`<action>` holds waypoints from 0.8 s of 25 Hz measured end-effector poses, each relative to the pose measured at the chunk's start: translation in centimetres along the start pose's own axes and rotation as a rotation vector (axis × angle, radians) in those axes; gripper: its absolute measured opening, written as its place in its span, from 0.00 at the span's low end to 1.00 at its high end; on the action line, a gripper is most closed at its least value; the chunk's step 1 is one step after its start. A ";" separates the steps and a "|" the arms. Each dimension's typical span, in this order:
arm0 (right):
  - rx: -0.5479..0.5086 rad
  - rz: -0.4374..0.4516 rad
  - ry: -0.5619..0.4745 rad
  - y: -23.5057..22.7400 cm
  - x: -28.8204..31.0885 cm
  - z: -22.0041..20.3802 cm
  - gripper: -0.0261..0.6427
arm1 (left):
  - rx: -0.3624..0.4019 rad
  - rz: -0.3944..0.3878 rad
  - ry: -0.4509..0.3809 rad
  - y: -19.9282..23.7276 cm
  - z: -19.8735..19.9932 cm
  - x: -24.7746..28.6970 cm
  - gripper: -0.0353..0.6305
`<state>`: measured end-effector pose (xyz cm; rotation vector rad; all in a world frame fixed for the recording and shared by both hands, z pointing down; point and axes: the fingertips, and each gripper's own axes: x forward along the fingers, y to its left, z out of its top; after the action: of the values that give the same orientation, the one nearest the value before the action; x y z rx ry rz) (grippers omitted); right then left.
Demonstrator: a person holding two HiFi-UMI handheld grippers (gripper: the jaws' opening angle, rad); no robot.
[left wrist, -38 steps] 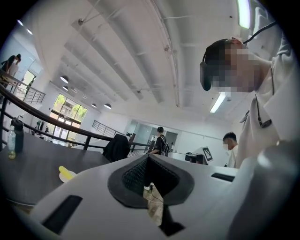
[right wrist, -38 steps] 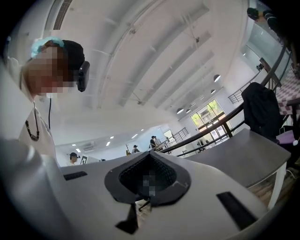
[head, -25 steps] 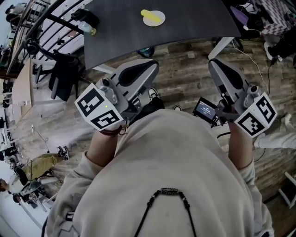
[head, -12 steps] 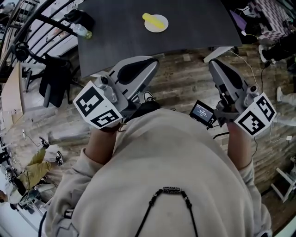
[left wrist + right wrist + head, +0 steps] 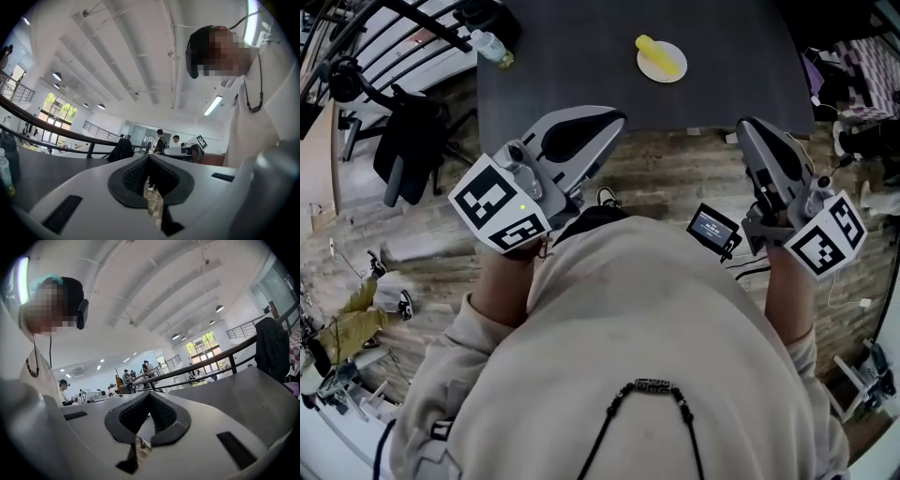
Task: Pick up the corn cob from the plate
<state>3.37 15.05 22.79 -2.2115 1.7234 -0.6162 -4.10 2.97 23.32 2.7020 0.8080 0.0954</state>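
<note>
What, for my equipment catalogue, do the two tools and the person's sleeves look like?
Both the left tool and right tool have light-grey shells with dark pads; each carries a white cube with black square markers. The right one bears a small screen. Sleeves are beige.

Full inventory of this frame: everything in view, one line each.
table: 1, dark grey, top of head view
plate: 1, pale, on table
cob: 1, yellow, lying on plate
bottle: 1, clear, table's left edge
jacket: 1, black, left of table
floor: wood planks, below table
screen: 1, black, beside right gripper
sweatshirt: 1, beige, bottom of view
left gripper: grey, fingers together, empty
right gripper: grey, fingers together, empty
</note>
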 end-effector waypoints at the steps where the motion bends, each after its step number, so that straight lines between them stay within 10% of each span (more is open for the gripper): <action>1: 0.001 0.000 0.010 0.0 0.9 0.1 0.06 | 0.018 -0.010 0.011 0.4 0.0 -0.3 0.06; 20: -0.043 0.103 0.153 -0.6 10.8 0.0 0.06 | -0.041 0.054 0.055 5.5 -3.4 -3.5 0.06</action>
<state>6.07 4.76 24.79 -2.1376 1.9291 -0.7476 -4.67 -2.37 28.42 2.6939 0.7410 0.1976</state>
